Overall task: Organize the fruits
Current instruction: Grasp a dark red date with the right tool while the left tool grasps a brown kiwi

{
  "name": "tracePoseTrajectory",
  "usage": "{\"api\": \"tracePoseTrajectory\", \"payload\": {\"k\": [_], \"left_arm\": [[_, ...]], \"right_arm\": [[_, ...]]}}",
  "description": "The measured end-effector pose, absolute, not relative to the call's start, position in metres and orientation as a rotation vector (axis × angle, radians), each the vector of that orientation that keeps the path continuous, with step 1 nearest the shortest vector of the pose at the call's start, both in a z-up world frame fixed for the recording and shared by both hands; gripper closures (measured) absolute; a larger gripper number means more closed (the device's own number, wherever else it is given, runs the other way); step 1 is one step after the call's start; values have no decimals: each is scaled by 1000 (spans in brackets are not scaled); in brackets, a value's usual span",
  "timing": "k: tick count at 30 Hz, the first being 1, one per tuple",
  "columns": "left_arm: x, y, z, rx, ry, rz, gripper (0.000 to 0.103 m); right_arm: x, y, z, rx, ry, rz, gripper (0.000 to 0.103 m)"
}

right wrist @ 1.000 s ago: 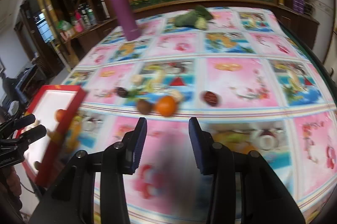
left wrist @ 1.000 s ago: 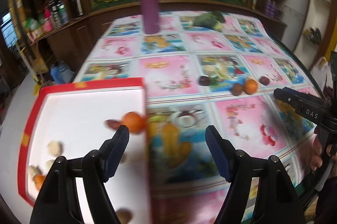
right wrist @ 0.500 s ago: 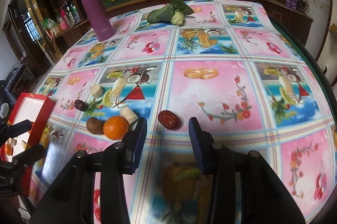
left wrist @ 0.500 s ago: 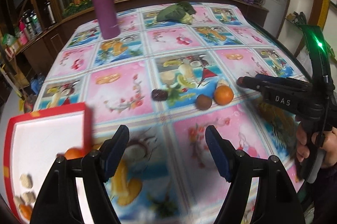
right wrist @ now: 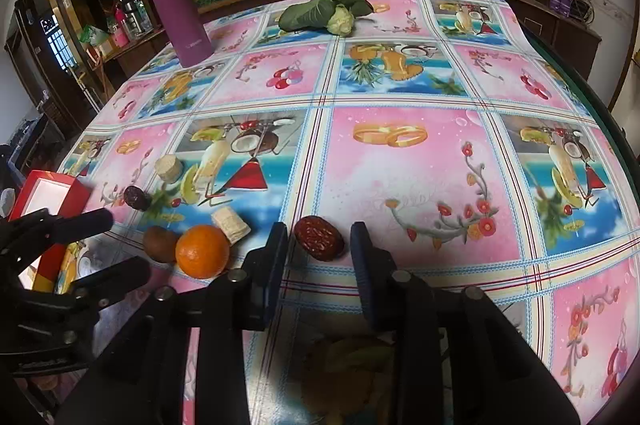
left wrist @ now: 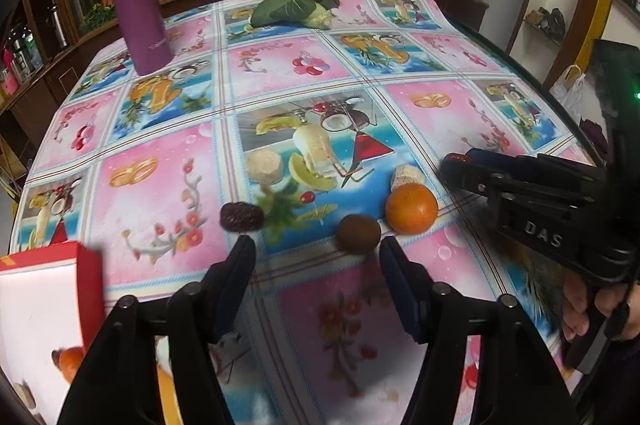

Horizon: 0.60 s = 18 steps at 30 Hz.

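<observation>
Closing in on the leftovers: both hand-held grippers have just been narrowing. The right hand-held gripper (right wrist: pixel 318 245) straddles the red date (right wrist: pixel 319 238), pads not touching it yet, so nothing's held. The left hand-held gripper (left wrist: pixel 314 257) is about half open and empty, with the brown kiwi-ish fruit (left wrist: pixel 358 234) just ahead of its right finger, the orange (left wrist: pixel 411 208) beyond that, and a dark date (left wrist: pixel 241 217) off its left finger. The red tray (left wrist: pixel 86 265) to its left already holds a few pieces. Looks partway done, with five or six bits left on the desk (right wrist: pixel 420 153)
</observation>
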<state>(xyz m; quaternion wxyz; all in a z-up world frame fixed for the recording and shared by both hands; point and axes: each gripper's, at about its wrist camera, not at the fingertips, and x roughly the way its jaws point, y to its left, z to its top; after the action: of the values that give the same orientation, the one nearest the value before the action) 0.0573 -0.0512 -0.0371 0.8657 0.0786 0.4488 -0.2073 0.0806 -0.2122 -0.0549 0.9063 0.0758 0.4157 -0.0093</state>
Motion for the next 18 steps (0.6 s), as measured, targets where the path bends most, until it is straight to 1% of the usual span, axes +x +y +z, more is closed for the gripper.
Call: {"api": "tracePoseTrajectory", "payload": {"k": [2,4,5,10,12,18], "left_arm": [[62,-55,-40,158,952,-450,48],[65,-58,-43,162,959,-455,51],[66,-59,-44,162,964,-459,57],[68,-61,-45,165,948,-466,69],[69,-59,-44,153,946,-472,81],[66,-51,-42,122,943,-470,81]], "right_arm": [[81,-214,-55,166,856,-14,71],[80,-215,-55,171,855,-14,76],[80,-217,-55,175,855,-13,76],[80,-219,-55,185,853,-2,77],[79,-219,-55,183,849,0,77],[75,-220,-50,181,820,-13,77]]}}
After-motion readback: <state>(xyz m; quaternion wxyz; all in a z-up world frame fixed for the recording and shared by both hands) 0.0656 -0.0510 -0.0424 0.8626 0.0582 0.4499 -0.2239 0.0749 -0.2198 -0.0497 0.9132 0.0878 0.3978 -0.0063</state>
